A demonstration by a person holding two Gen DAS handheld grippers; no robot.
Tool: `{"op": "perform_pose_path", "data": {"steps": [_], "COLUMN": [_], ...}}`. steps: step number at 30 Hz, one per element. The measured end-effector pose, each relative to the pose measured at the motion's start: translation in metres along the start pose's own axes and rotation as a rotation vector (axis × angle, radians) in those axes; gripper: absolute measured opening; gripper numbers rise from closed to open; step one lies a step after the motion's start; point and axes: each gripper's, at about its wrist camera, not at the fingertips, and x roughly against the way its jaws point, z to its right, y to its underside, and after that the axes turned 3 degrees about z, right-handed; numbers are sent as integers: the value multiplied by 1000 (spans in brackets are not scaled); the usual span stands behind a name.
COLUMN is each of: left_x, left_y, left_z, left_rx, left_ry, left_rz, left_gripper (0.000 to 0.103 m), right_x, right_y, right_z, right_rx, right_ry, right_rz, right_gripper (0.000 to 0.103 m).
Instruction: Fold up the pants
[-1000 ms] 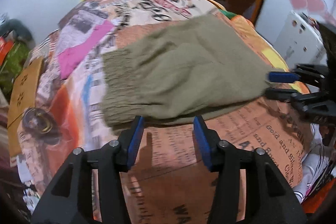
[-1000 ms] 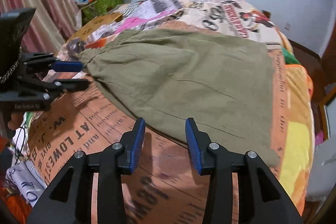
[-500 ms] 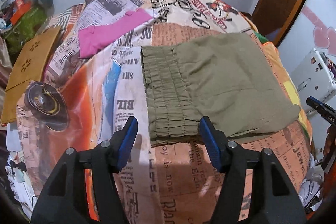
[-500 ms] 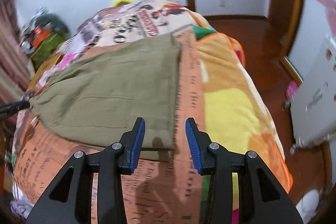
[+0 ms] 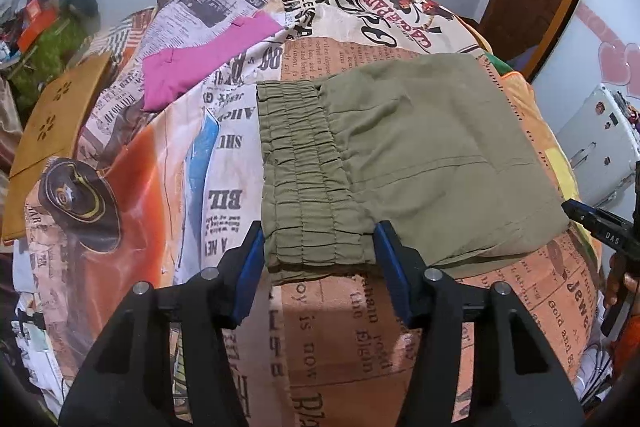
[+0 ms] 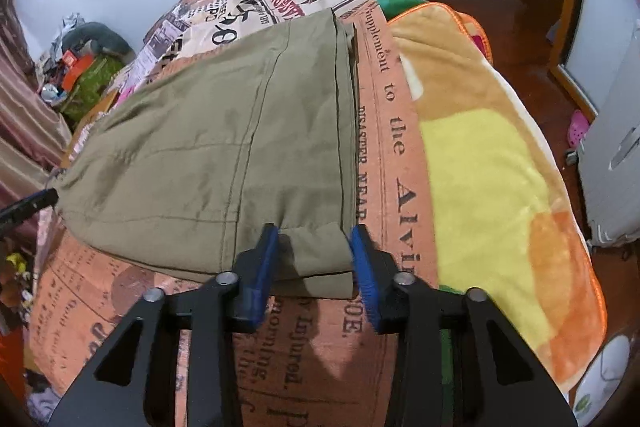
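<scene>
The olive pants (image 5: 400, 155), judged light, limp and crease-prone, are laid folded on the bed (image 5: 340, 339), the elastic waistband corner bracketed by the spread left gripper (image 5: 318, 259) and the hem corner (thicker, grippable) by the spread right gripper (image 6: 314, 259).

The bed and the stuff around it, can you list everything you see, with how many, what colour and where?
pants: one, olive green, lying flat on the bed
bedspread: one, orange and cream newspaper print, under the pants
pink cloth: one, magenta, beyond the pants' waistband
blanket: one, yellow and orange, right of the pants' hem
cardboard box: one, tan, at the bed's left side
left gripper: one, black with blue pads, open around the waistband corner
right gripper: one, black with blue pads, open around the hem corner
</scene>
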Motion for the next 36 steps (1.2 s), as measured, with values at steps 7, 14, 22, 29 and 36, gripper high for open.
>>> {"op": "perform_pose_path", "data": {"steps": [7, 14, 22, 29, 36], "left_x": [14, 0, 16, 29, 17], "left_y": [-8, 5, 9, -17, -53], "left_z": [11, -16, -43, -26, -16], "left_rx": [-83, -24, 85, 32, 8], "left_ry": [-79, -156, -84, -74, -98], "left_rz": [64, 1, 5, 82, 98], "left_gripper": [49, 30, 31, 58, 77], "right_x": [-2, -8, -5, 12, 36], "right_y": [7, 13, 11, -12, -57], "right_z": [-3, -8, -9, -3, -5], "right_rx": [85, 116, 123, 80, 85], "right_ry": [53, 68, 80, 71, 63], "right_rz": [-14, -31, -45, -35, 101], "right_gripper": [10, 9, 9, 17, 56]}}
